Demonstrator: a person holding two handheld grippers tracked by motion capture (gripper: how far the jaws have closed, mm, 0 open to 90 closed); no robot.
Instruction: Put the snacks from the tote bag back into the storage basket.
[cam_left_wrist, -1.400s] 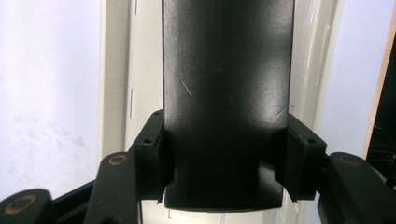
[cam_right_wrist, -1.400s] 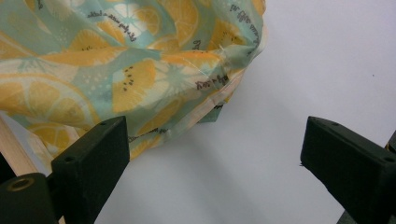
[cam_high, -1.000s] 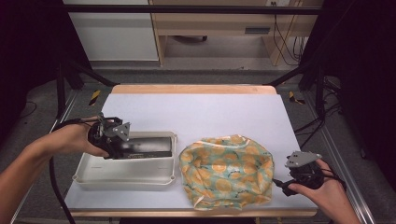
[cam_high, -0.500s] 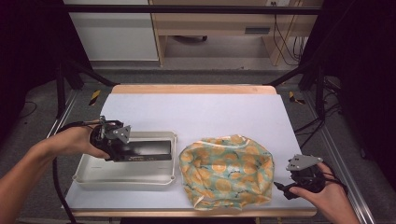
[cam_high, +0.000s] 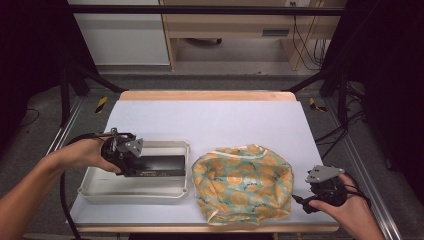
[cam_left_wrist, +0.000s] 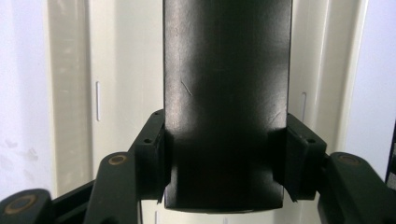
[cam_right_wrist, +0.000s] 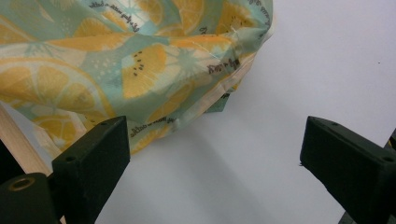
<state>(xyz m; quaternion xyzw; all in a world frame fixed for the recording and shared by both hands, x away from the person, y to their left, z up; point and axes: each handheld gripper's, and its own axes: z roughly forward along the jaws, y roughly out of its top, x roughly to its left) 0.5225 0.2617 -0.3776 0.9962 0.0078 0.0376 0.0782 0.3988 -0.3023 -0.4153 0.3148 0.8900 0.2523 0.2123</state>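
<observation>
A flat black box lies lengthwise in a white tray at the table's left. My left gripper is shut on the box's left end; in the left gripper view both pads press the sides of the black box over the tray. A citrus-print fabric bag lies rumpled at front centre. My right gripper rests just right of it, jaws wide apart and holding nothing. In the right gripper view the bag fills the upper left, beyond the right gripper.
A white mat covers the wooden table, with bare room across its far half. The table's front edge runs close to my right gripper. Black frame posts and cables stand at both sides.
My left hand has sunk with the black box, bringing it lower into the tray. The right hand has stayed by the bag.
</observation>
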